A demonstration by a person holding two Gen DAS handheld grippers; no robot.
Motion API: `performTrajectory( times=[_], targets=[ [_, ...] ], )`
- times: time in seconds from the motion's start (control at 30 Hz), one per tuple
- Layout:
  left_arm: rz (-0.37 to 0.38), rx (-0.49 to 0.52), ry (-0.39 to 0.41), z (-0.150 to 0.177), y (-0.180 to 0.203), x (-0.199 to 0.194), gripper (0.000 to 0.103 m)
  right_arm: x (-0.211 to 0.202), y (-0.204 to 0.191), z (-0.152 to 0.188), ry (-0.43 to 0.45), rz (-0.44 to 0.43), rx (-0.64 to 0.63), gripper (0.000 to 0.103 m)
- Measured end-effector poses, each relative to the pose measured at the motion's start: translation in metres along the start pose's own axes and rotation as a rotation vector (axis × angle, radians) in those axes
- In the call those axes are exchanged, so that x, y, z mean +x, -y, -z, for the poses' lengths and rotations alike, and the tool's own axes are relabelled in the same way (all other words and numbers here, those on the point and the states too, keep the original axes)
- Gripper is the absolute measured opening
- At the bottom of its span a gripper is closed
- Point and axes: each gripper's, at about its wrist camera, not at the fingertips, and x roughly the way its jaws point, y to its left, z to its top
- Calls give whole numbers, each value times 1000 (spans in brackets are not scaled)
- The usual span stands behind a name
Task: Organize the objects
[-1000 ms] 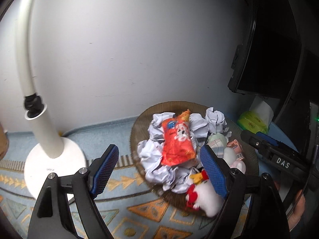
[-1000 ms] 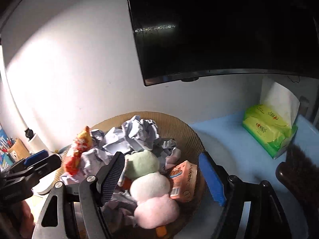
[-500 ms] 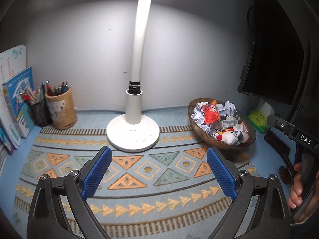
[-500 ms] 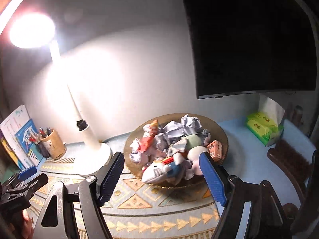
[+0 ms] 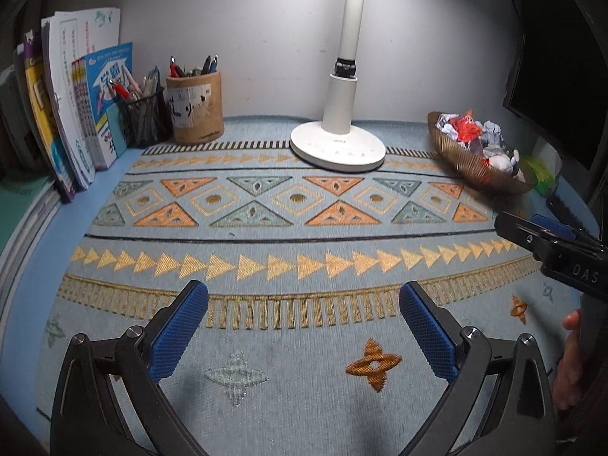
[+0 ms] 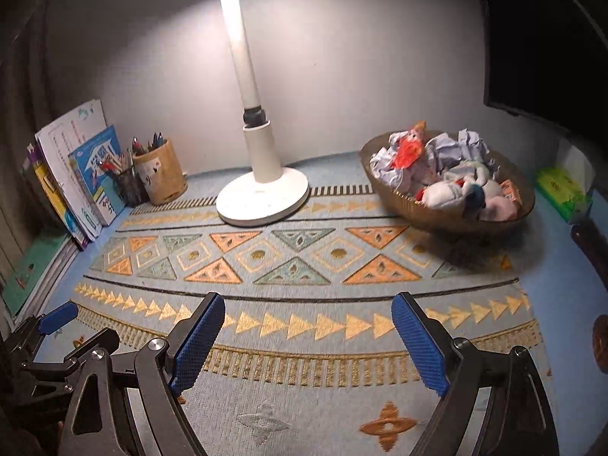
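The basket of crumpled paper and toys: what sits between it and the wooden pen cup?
The white desk lamp stands between the pen cup and the basket on the patterned mat; the right wrist view shows it best.

"DAS" in white on the black right gripper (image 5: 547,233) body

A mat (image 5: 288,235) lies under my fingers (image 5: 178,334). At its far edge the lamp (image 5: 338,148) stands by the wall. Left of it are two pen cups (image 5: 195,106), touching, and books (image 5: 87,110) lean further left. Right of the lamp sits the basket (image 6: 448,212), holding crumpled paper (image 6: 471,144) and toys (image 6: 448,193). A tissue pack (image 6: 562,190) lies right of the basket.
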Motion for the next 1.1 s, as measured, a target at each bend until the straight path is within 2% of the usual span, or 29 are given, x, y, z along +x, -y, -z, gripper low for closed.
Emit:
performTrajectory(
  times=[0.07, 0.1, 0.3, 0.37, 0.5, 0.63, 0.77, 0.93, 1.1],
  targets=[
    [38, 5, -25, 4, -3, 8, 101, 17, -6, 8, -45, 51, -23, 89],
    [36, 0, -26, 5, -4, 12, 101, 23, -7, 11, -62, 47, -27, 89],
    [-51, -52, -5, 8, -13, 29, 101, 48, -4, 29, -105, 34, -31, 89],
    [-69, -73, -46, 9, -17, 37, 101, 51, -5, 28, -105, 46, -42, 89],
    [-37, -94, -92, 11, -20, 44, 101, 58, -6, 29, -132, 88, -48, 89],
    [-85, -85, -141, 12, -16, 54, 101, 58, -4, 30, -138, 60, -44, 89],
    [-122, -5, -164, 14, -3, 58, 101, 62, -5, 31, -163, 51, -47, 89],
    [-158, 26, -144, 16, 3, 55, 102, 66, -5, 33, -192, 45, -41, 89],
    [-130, -17, -163, 16, -5, 58, 102, 65, -5, 33, -186, 49, -38, 89]
  ],
)
